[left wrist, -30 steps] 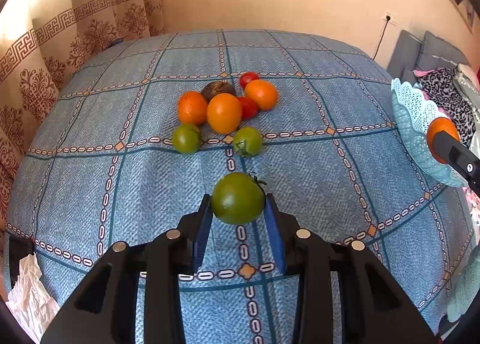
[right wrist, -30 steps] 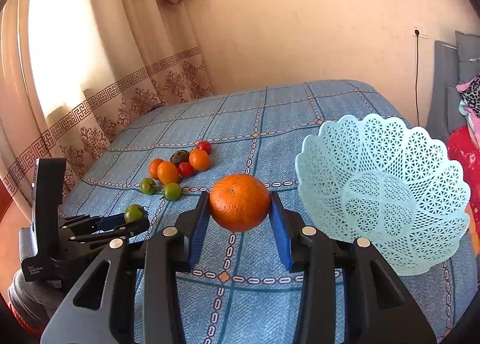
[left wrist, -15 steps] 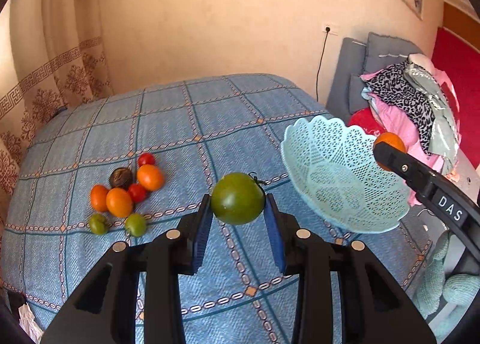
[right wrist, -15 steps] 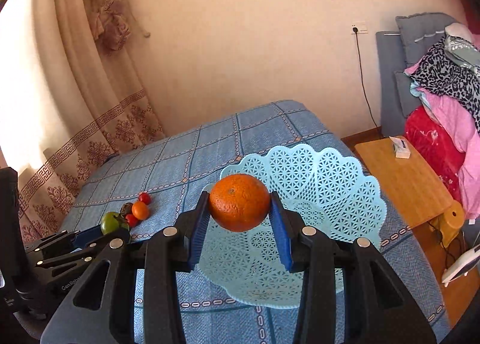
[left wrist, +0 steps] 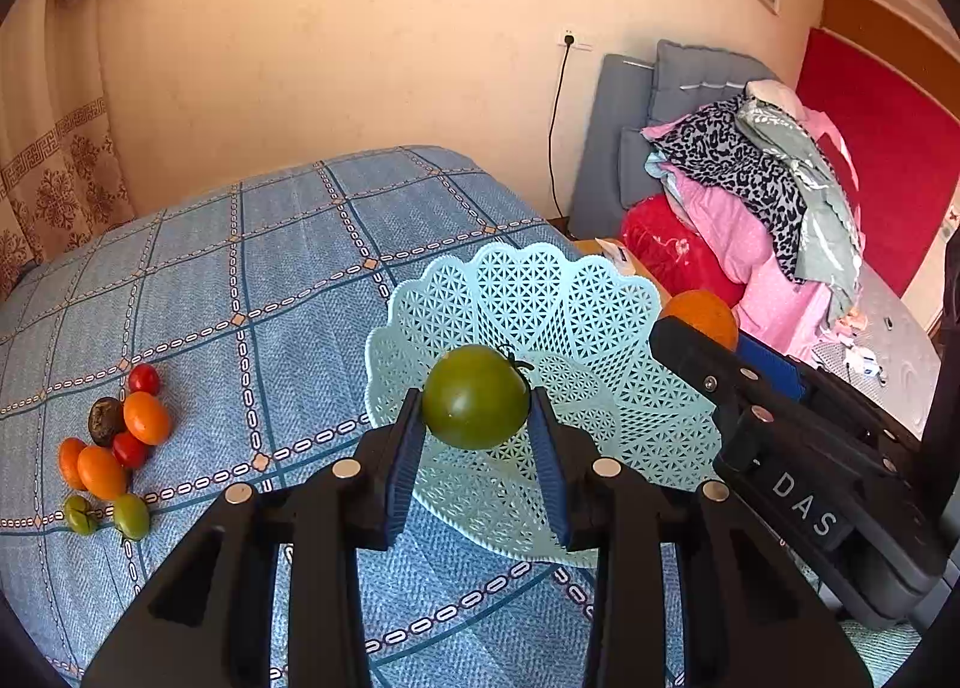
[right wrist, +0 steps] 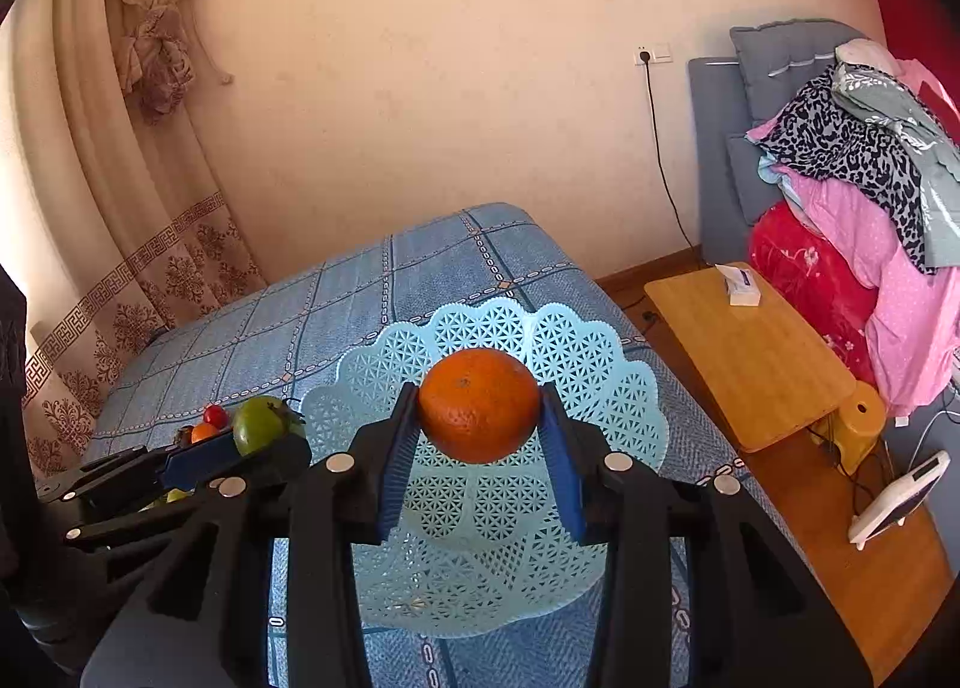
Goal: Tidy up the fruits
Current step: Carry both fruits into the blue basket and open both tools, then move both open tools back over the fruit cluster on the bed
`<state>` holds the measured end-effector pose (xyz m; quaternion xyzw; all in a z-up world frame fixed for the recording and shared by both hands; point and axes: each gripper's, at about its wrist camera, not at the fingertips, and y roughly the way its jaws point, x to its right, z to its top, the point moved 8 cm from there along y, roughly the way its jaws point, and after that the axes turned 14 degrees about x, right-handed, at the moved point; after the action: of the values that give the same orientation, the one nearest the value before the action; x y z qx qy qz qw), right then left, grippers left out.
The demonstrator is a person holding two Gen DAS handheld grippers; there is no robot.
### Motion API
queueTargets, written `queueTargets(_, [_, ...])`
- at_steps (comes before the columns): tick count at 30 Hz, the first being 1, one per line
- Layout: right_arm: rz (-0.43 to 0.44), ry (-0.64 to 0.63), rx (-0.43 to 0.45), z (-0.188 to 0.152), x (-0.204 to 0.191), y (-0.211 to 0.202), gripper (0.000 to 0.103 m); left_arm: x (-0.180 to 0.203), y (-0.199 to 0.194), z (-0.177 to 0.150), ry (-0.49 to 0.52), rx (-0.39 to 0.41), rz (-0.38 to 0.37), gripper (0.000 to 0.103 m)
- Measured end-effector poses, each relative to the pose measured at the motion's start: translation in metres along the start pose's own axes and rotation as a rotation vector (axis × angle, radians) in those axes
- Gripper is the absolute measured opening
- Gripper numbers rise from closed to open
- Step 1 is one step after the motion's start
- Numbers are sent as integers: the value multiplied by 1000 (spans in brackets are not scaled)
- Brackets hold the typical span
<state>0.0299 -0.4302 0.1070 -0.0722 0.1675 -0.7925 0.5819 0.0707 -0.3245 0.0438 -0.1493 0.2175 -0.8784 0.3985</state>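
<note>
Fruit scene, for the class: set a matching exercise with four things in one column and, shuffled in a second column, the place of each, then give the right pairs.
Things
1. green tomato
2. orange
3. basket
4. red tomato

Places
A. on the bedspread, nothing lying in it
B. between the fingers of the right gripper
C. in the fruit cluster at the left of the bedspread
D. between the fingers of the left gripper

Pairs: 1-D, 2-B, 3-A, 4-C
</note>
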Motion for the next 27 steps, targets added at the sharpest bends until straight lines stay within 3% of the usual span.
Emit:
queueTargets(8, [-29,-15,-10,-4,5,8,41,5,10,-15,22,-42,-12,36])
queueTargets(10, [-34,-7,-16,-5,7,9,41,3,11,-15,15,-43,-11,43])
queueTargets(11, [-35,2,-20,-6,8,10,42,2,11,-14,14,-39,-2,56])
queueTargets(12, [-34,15,-23,-6,10,11,43,-1,11,-14,15,-31,10,63])
queueTargets(14, [-42,35,-3,-3,14,9,69,-4,11,-13,27,-22,32,63])
queueTargets(25, [-58,60,65,11,19,-9,69,-24,1,-4,-14,5,53,70])
queueTargets(27, [-54,69,76,13,20,-13,69,-28,-2,-1,-19,15,65,75])
